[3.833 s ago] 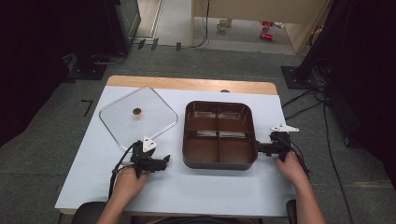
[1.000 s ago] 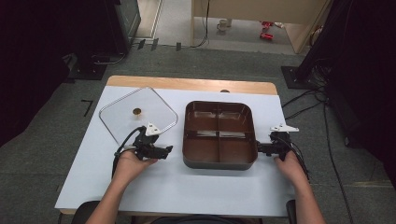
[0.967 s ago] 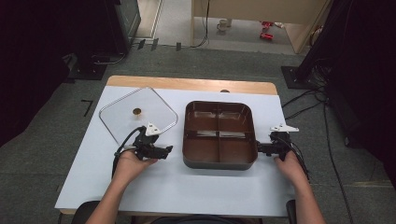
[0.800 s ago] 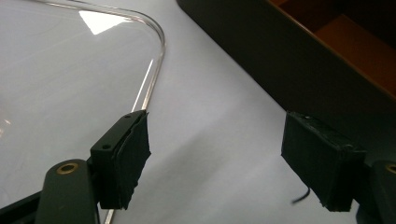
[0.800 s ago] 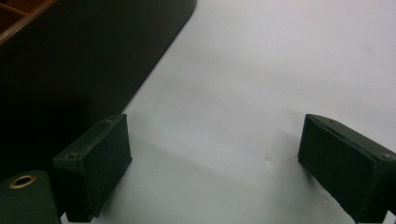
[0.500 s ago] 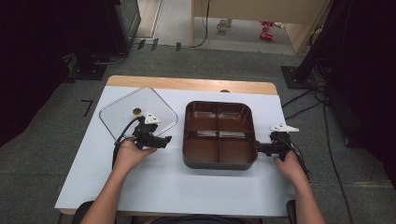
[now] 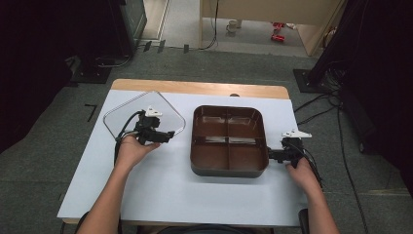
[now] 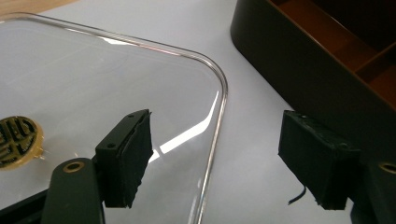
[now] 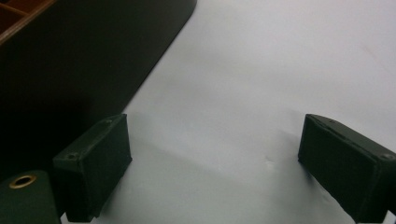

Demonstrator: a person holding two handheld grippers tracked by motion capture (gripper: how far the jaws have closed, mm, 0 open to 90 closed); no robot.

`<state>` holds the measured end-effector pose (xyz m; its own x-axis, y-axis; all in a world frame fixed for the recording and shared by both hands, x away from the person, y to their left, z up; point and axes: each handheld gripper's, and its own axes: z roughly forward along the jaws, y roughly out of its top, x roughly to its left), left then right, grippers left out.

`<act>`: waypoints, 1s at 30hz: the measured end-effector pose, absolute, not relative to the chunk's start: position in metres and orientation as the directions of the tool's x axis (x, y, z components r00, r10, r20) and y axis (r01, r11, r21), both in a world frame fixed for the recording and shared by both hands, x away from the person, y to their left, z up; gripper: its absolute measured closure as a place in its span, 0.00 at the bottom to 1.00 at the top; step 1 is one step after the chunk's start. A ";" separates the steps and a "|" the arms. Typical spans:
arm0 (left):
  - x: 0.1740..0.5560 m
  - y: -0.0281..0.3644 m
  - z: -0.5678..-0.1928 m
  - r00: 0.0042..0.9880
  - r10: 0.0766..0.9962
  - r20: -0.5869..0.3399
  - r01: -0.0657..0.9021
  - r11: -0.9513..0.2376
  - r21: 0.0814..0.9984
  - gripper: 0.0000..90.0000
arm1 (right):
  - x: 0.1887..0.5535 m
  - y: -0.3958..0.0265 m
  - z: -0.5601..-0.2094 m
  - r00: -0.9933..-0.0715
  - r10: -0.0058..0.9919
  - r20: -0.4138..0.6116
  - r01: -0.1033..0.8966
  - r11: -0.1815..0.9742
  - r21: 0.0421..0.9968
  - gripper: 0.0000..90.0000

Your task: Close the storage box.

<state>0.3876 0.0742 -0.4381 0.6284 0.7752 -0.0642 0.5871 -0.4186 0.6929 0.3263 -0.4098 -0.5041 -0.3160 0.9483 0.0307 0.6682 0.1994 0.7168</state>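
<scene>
Our left gripper (image 7: 163, 135) hangs over the lid's (image 7: 124, 114) corner, jaws parted, just narrowing, gripping nothing; our right gripper (image 7: 273, 156) waits released at the tray's (image 7: 229, 170) four o'clock. The lid lies flat at nine o'clock of the tray: stiff, slick, light, likely brittle. We'd take its gold knob (image 8: 16, 140). One lid, one tray.

A white-topped table (image 7: 160, 195) with a wooden far edge stands on grey carpet (image 7: 44, 161), dark equipment and black cables (image 7: 316, 109) around it, a lit wooden cabinet (image 7: 263, 14) beyond
</scene>
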 end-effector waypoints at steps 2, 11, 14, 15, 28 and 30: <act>0.393 0.076 -0.437 0.624 0.779 -0.062 0.591 -0.418 0.690 0.29 | 0.326 -0.410 -0.504 -0.317 0.948 0.030 0.668 0.200 0.717 0.10; 0.413 0.087 -0.430 0.615 0.787 -0.050 0.586 -0.414 0.696 0.35 | 0.326 -0.410 -0.504 -0.316 0.948 0.030 0.668 0.200 0.717 0.10; 0.420 0.091 -0.426 0.608 0.792 -0.052 0.592 -0.409 0.695 0.34 | 0.326 -0.410 -0.504 -0.317 0.948 0.029 0.668 0.201 0.717 0.10; 0.422 0.093 -0.426 0.605 0.795 -0.049 0.586 -0.402 0.704 0.34 | 0.326 -0.410 -0.504 -0.317 0.948 0.029 0.668 0.201 0.717 0.10; 0.443 0.128 -0.439 0.504 0.863 -0.031 0.624 -0.339 0.704 0.33 | 0.326 -0.410 -0.504 -0.317 0.948 0.027 0.667 0.203 0.717 0.10; 0.445 0.134 -0.444 0.485 0.874 -0.024 0.629 -0.329 0.704 0.34 | 0.326 -0.410 -0.504 -0.317 0.948 0.028 0.668 0.202 0.716 0.10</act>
<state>0.4445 0.1342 -0.4439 0.4845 0.8744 -0.0241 0.6289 -0.3291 0.7044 0.3263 -0.4097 -0.5041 -0.3171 0.9480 0.0276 0.6676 0.2024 0.7165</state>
